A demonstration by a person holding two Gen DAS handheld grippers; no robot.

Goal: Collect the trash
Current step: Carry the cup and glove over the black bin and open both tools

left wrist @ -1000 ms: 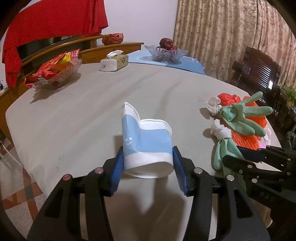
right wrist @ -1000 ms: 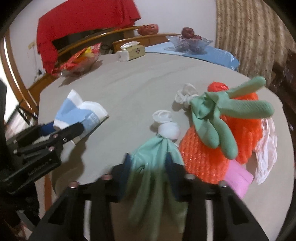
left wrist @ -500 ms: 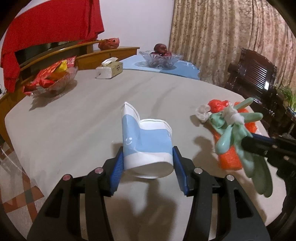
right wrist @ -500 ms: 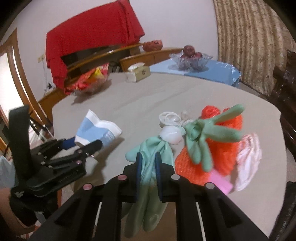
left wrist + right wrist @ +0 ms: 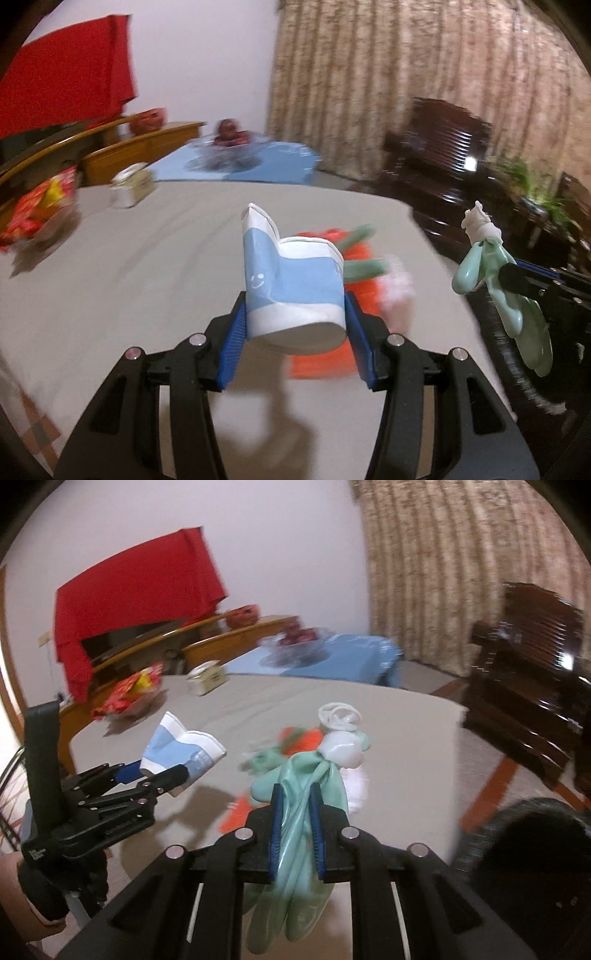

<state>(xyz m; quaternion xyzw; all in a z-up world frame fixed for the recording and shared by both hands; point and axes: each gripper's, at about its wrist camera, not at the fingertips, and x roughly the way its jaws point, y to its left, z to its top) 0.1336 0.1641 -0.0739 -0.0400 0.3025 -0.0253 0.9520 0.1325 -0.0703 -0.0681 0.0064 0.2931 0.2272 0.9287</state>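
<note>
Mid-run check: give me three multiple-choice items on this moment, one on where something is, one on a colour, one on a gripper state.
1. Where is the tissue box?
A. on the table
B. on the dark chair
C. in the left gripper

2. What colour is the glove in the right gripper?
A. orange
B. pale green
C. black

3. What is the left gripper doing?
A. hanging open
B. shut on nothing
C. clamping the paper cup

Answers: 1 A, the box stands on the grey tabletop. 2 B, the pinched rubber is pale green. 3 C, both blue pads press the cup's sides.

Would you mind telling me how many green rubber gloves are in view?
2: one glove hangs in the right gripper; the other glove lies blurred on the orange pile. More may be hidden.
</note>
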